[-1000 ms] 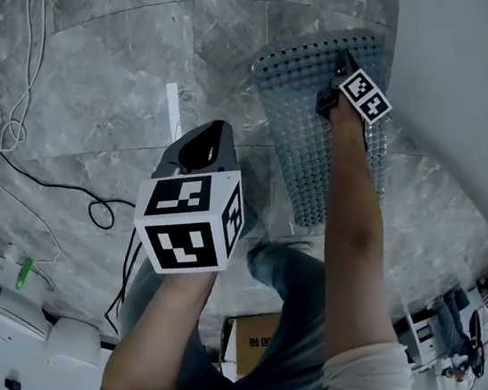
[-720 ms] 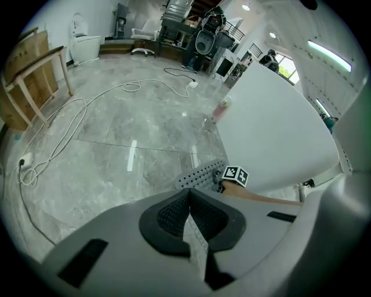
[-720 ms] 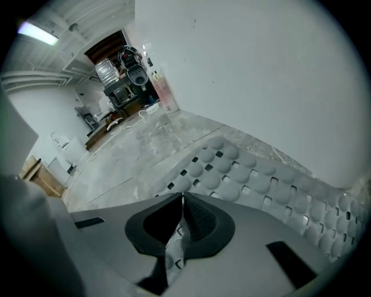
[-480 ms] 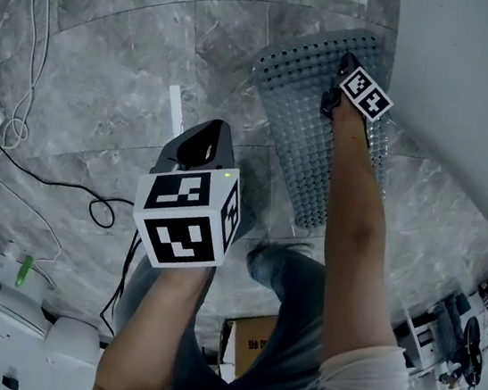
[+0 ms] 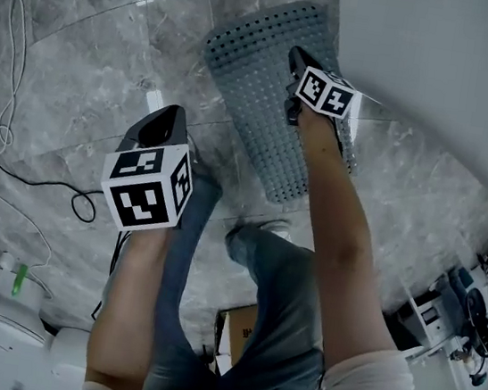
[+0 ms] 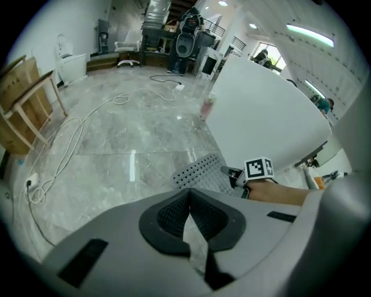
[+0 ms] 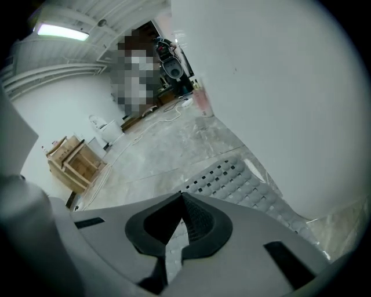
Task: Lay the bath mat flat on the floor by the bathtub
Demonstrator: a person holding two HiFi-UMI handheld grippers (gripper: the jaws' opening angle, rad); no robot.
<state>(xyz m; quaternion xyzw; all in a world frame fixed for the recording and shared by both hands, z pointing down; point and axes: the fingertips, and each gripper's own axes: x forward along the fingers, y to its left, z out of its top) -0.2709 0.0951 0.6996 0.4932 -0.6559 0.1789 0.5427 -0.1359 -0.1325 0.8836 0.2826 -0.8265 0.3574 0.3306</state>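
Right gripper (image 7: 181, 196) up close: jaws clenched together with nothing between them, poised over the bath mat (image 5: 258, 83). Whether the tips actually touch it, I can't tell. Just ahead of those tips the grey, holed mat stretches away across the floor (image 5: 80, 76). Hard on this gripper's right rises the white side of the bathtub (image 7: 278, 87). From the head view the mat looks spread out lengthwise, its long edge close along the tub. Left gripper (image 6: 188, 192) is clenched too and empty, held well off to the mat's left above bare floor.

My read is that the laying is nearly done, so this step is smoothing. Press with the closed tips from the near end outward, and check the tub-side edge for any curl. Bring the left gripper across to pin the opposite edge.
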